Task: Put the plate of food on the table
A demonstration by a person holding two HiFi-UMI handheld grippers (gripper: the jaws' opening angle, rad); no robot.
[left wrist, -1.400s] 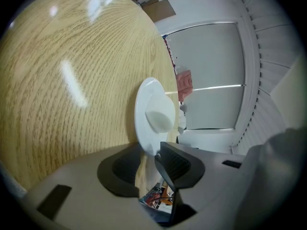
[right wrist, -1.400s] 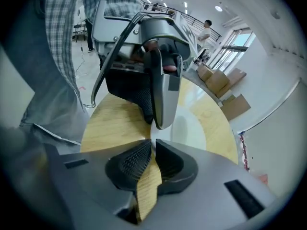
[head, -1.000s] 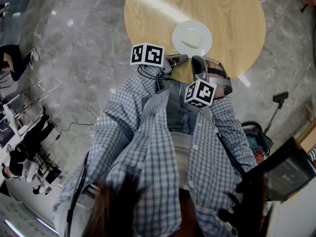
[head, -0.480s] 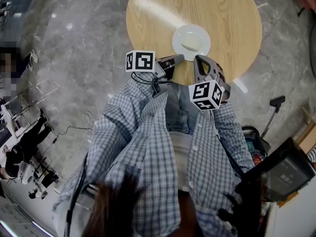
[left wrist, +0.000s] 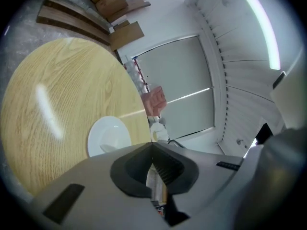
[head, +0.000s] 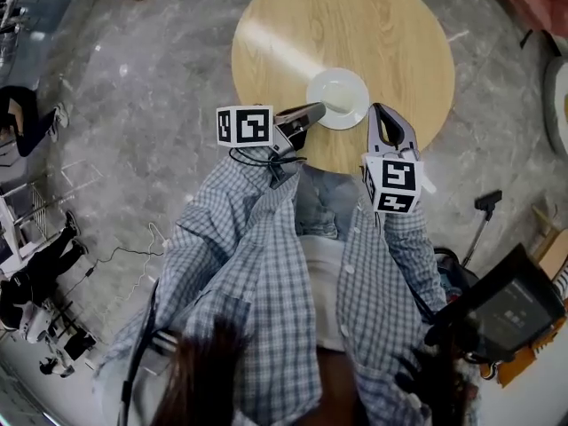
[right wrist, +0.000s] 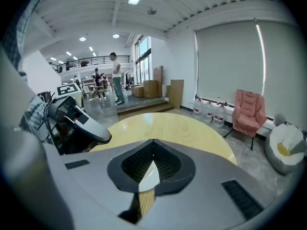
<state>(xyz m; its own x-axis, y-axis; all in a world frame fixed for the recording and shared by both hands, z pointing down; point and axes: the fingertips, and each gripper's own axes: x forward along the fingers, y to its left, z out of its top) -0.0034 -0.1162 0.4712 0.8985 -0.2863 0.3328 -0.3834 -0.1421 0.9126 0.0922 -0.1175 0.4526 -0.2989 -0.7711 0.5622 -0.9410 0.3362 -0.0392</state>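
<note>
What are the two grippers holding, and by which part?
Nothing. The left gripper has just closed its jaws on nothing, the right gripper is shut and empty. The round white plate sits free on the round wooden table.

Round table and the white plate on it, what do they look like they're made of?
The table looks like light wood or a wood-look laminate: grain lines run across the top, and a soft streak of glare suggests a satin finish. The plate is plain white, smooth and glossy, probably glazed ceramic, though melamine can't be ruled out.
</note>
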